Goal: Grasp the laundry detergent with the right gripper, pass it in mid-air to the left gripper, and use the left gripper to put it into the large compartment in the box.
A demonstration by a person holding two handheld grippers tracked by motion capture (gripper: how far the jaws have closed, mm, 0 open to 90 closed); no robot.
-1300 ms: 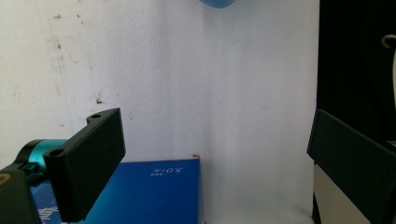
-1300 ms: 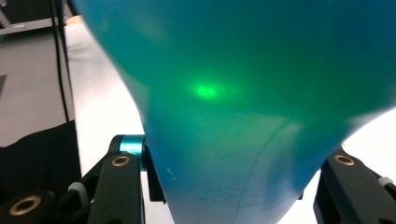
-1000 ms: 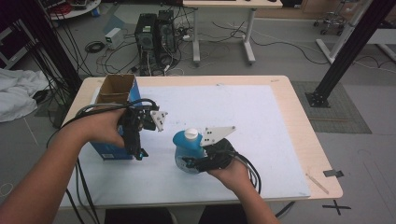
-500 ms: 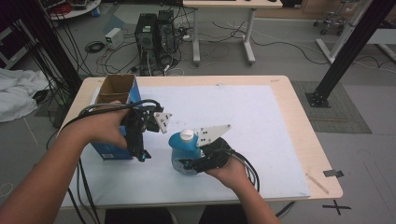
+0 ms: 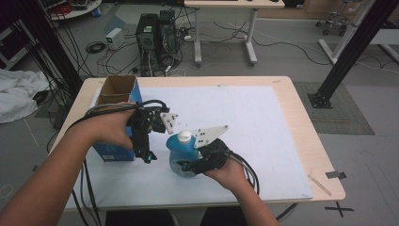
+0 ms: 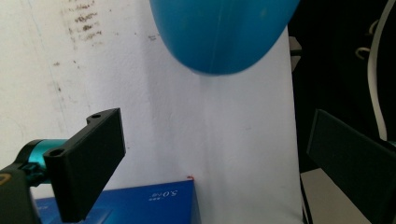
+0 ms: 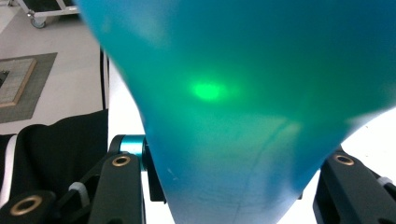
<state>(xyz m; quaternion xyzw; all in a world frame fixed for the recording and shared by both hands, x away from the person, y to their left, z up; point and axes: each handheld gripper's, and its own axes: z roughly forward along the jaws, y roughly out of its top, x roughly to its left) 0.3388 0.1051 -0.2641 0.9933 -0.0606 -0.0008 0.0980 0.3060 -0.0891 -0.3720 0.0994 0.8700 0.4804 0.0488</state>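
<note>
On white mat near table's front: blue bottle (image 5: 182, 153), white cap up, clamped low on body by right gripper (image 5: 188, 165). Left gripper (image 5: 145, 151) gapes empty beside box (image 5: 115, 117). Plastic likely smooth, slippery; grip waist.

table: i see a pale wooden top (image 5: 301, 122), most of it under a white sheet (image 5: 244, 117).
floor behind: two black computer towers (image 5: 155, 33) among loose cables (image 5: 96, 47).
far left: white cloth (image 5: 19, 94) heaped on the floor.
right: black slanted post (image 5: 350, 52).
</note>
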